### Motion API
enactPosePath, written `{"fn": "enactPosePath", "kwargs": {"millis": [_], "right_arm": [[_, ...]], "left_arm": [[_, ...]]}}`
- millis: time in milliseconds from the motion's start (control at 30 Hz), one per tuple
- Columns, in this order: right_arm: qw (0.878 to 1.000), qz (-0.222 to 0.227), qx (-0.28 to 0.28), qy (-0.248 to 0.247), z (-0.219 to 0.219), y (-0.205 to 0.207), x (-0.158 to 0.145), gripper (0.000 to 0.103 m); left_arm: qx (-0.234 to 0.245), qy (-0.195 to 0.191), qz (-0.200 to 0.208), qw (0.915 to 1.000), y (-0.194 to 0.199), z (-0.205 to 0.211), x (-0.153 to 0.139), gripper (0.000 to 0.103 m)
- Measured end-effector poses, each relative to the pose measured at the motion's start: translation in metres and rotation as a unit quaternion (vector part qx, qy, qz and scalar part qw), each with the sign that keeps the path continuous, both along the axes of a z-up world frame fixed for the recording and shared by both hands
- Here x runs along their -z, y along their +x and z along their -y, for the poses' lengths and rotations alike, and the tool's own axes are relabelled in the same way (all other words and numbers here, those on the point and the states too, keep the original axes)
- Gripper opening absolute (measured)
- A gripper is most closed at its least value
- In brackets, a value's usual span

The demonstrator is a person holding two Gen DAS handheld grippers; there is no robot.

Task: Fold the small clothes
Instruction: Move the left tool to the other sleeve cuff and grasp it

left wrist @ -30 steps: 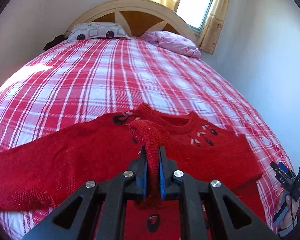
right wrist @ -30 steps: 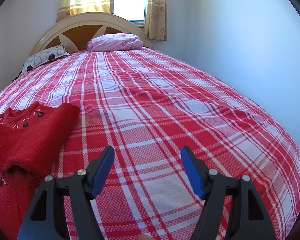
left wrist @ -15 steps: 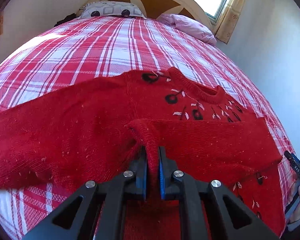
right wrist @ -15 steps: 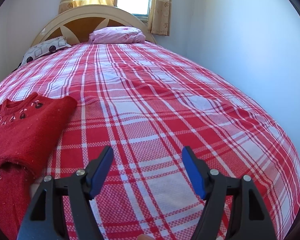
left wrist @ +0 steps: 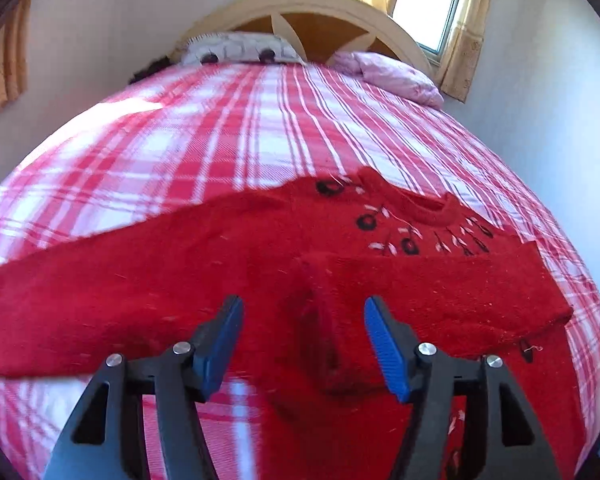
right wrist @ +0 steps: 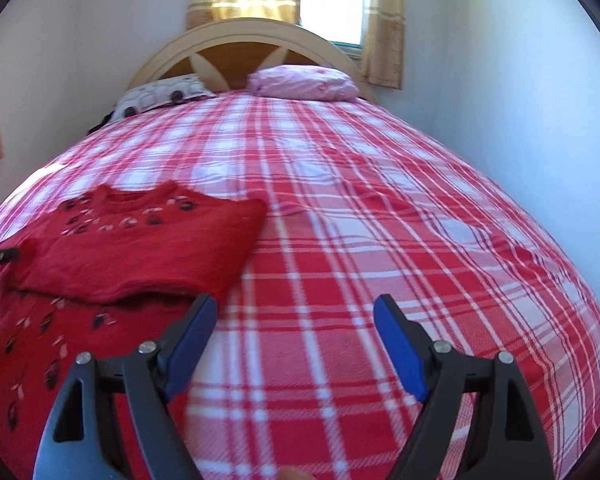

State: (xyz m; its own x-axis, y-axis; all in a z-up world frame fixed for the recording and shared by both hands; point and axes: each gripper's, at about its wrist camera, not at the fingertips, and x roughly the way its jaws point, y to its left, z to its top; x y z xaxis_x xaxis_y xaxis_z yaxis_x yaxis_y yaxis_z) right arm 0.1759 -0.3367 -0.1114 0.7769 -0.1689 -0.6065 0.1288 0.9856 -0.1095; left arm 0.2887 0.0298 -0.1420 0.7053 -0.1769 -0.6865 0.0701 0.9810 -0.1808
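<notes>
While left tongs (left wrist: 303, 342) open, red sweater (left wrist: 220, 280) lies released.

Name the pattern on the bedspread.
Red and white plaid bedspread; clearest in the right wrist view.

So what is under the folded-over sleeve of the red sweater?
The folded sleeve lies across the red sweater, below the neckline. It covers part of the chest; whatever pattern lies beneath cannot be seen. Under the sweater is the plaid bedspread.

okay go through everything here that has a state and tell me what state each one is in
Red sweater: flat on the bed, one sleeve folded across the chest, other sleeve spread out.
Folded sleeve: released, lying loose.
Left tongs: open, just opened, pads clear of the cloth.
Right tongs: open, widening, empty.
Curtains: parted.
</notes>
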Motion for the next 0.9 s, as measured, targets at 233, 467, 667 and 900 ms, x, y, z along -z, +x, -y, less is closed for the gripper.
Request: {"fn": "enactPosePath", "kwargs": {"millis": [233,467,667,900], "right_arm": [[0.997,-0.008,-0.08,0.008,-0.066,-0.018,-0.005,0.087],[0.986,-0.03,-0.164,0.009,-0.128,-0.02,0.015,0.087],[0.982,-0.021,-0.187,-0.004,-0.153,-0.024,0.02,0.087],[0.981,-0.027,-0.191,-0.013,-0.165,-0.024,0.022,0.087]], "left_arm": [[-0.074,0.103,0.039,0.9911,-0.04,-0.069,-0.015,0.065],[-0.196,0.14,-0.003,0.9706,-0.071,-0.194,-0.005,0.065],[-0.313,0.118,-0.038,0.9416,-0.087,-0.291,0.009,0.065],[-0.336,0.057,-0.071,0.9375,-0.08,-0.322,0.037,0.065]]}}
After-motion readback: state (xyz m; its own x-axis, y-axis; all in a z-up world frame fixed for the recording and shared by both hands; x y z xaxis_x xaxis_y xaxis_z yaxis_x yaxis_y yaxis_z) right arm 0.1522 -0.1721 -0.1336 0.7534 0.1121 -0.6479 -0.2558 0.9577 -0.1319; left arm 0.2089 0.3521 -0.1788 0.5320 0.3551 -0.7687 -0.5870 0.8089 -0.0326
